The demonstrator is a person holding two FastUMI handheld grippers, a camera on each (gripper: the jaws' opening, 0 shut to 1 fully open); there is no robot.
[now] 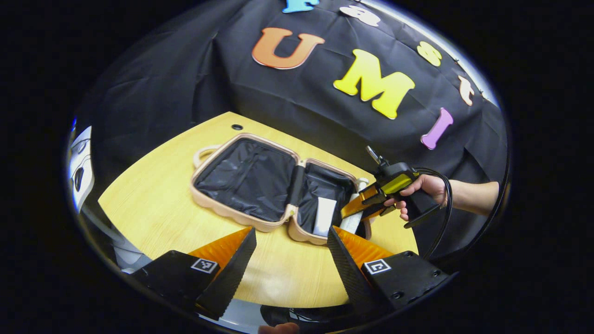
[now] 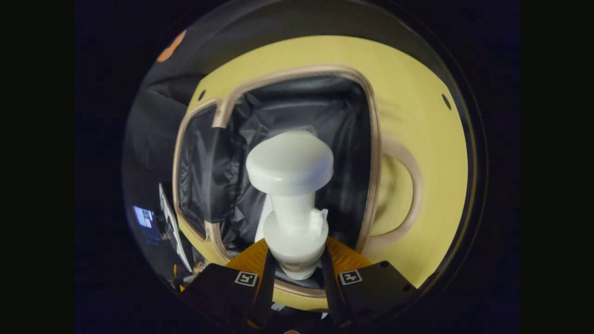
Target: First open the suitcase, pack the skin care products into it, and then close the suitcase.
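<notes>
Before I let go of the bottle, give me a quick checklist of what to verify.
1. Suitcase open flat on table: ok.
2. Right gripper shut on pump bottle: ok.
3. Bottle over the near half's lining, inside the rim: ok.
4. Tube already in that half, room beside it: cannot tell.
5. Left gripper open, clear of suitcase: ok.

Beige suitcase [image 1: 241,218], white bottle [image 2: 292,204]
</notes>
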